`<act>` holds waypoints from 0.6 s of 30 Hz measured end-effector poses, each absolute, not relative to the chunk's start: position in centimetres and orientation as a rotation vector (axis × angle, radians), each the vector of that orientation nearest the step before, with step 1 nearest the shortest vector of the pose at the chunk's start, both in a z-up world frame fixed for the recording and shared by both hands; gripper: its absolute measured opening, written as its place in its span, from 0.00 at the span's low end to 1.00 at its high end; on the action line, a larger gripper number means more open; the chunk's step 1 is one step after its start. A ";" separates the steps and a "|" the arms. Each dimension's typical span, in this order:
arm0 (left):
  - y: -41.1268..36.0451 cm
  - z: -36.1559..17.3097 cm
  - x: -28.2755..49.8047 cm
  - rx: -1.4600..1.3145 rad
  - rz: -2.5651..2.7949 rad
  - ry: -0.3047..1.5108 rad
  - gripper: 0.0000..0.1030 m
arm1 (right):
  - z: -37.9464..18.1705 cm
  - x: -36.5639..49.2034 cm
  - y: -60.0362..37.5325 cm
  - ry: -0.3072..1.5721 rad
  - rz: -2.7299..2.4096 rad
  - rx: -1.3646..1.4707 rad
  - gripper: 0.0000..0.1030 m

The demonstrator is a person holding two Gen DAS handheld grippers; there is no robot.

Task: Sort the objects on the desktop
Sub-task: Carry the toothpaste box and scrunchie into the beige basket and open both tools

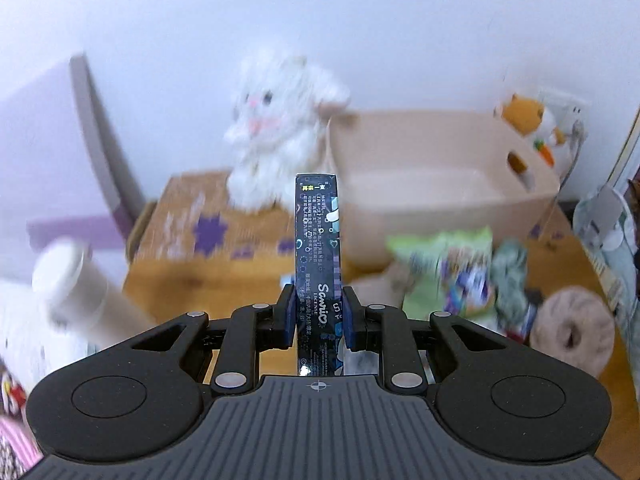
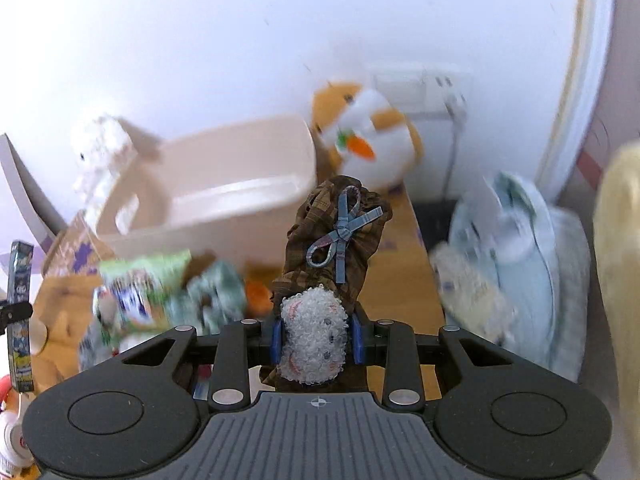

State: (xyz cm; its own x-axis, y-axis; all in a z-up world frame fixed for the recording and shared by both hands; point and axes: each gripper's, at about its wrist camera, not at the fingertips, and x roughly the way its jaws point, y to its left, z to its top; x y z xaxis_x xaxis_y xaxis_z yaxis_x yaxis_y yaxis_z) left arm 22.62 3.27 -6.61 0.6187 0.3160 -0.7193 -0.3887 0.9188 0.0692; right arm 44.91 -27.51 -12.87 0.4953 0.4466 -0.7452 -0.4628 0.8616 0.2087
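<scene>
Sanrio-branded dark box (image 1: 316, 264) stood pinched upright in the left gripper (image 1: 318, 316), while the right gripper (image 2: 316, 338) squeezed a small plush toy (image 2: 320, 300).

Printed along the box's narrow face were "Sanrio" and "LICENSE", with Chinese text above them too blurred to read; both blue pads pressed its sides, holding it above the wooden desk (image 1: 208, 280). The plush, a curly grey head in brown plaid cloth with a blue ribbon bow (image 2: 340, 232), was clamped between the right jaws. Behind stood a beige bin (image 1: 440, 184), a white plush bunny (image 1: 276, 128) to its left, and an orange-and-white plush (image 2: 368, 136) holding a carrot to its right. A green snack packet (image 1: 448, 268) lay before the bin, its print unreadable.
</scene>
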 end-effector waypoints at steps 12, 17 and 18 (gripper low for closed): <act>1.3 -3.8 31.8 0.075 0.363 0.734 0.22 | -9.6 50.4 -20.4 0.742 0.640 -0.072 0.29; 0.6 -4.9 36.0 0.106 0.376 0.766 0.22 | -9.9 53.0 -17.8 0.711 0.647 -0.106 0.29; 0.6 -5.2 36.8 0.104 0.382 0.773 0.22 | -10.2 53.6 -17.2 0.711 0.650 -0.117 0.29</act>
